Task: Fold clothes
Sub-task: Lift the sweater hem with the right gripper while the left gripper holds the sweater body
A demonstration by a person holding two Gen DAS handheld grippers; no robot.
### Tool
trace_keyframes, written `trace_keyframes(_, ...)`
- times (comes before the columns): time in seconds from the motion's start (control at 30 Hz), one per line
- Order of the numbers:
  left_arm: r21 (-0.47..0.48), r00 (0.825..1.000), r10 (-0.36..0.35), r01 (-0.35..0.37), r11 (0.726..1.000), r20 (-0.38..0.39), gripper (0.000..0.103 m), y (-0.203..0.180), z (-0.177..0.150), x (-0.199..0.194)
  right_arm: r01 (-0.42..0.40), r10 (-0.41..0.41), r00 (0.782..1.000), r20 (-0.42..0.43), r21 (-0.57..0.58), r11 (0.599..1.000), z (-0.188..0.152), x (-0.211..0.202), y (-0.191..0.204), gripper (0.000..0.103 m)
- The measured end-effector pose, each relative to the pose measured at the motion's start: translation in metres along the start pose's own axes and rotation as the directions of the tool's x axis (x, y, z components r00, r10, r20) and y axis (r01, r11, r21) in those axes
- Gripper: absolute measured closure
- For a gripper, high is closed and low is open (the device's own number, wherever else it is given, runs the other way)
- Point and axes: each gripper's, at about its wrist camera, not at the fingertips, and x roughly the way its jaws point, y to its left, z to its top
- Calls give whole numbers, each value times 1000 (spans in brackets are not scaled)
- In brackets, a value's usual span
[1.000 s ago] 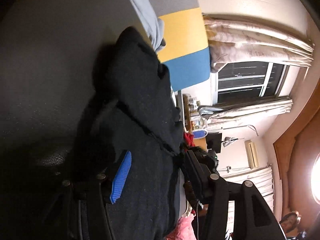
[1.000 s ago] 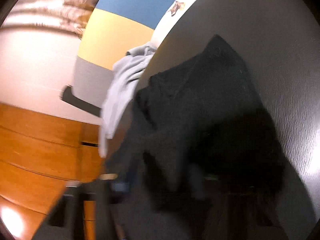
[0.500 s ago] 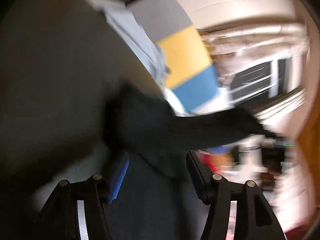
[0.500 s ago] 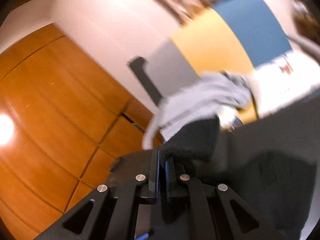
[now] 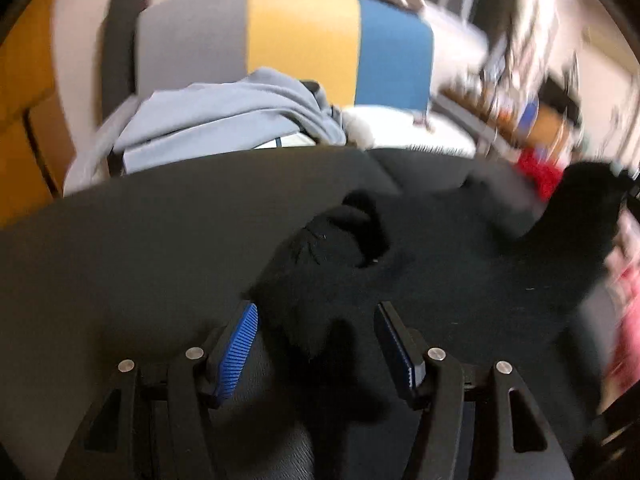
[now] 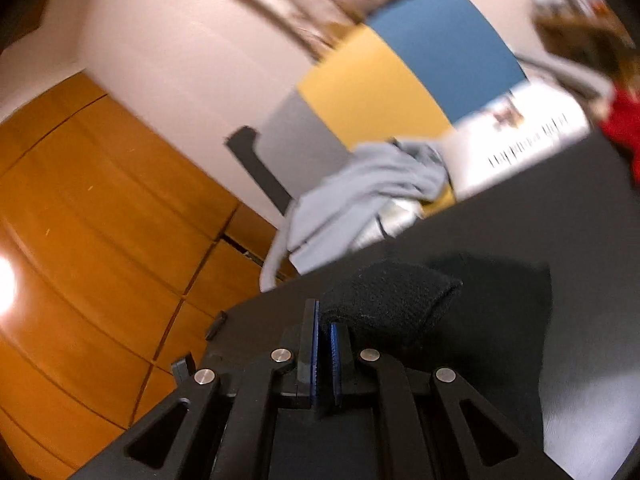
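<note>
Right gripper (image 6: 325,334): I keep it pinched on the black garment (image 5: 420,276).
Left gripper (image 5: 316,334): jaws wide, cloth loose between; I'd regrip the opposite edge.

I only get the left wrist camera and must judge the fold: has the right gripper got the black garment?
Observer: Yes. The right gripper is shut on a bunched edge of the black garment.
Operator: Where is that over the table?
Observer: Near a corner of the dark table, with orange wooden panels beyond.
Operator: What is the white thing by the grey cloth?
Observer: A white sheet with rows of dark print, beside the grey cloth.
</note>
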Motion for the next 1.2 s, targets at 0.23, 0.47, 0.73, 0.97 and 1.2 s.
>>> trace_keyframes(0.23,43,995,7,-2,999,-97,85,7,24,32,-43,43,999,-4,-12,999,0,-4,-1,96)
trace_keyframes(0.47,-173,968,-237,248,953,81,98,69,58,-10,-51,56,996,69,-75,996,19,-16,8,96)
trace_keyframes(0.73,-456,984,-173,135,880,-43,85,123,40,8,144,-134,985,-110,88,986,-5,51,-79,96)
trace_keyframes(0.97,-453,853,-516,490,745,74,73,49,-25,-17,-11,18,997,-69,102,995,4,53,-47,96)
trace_keyframes(1.2,-681,787,-565,557,475,249,42,20,-77,14,-307,305,952,-38,-57,950,45,45,81,96)
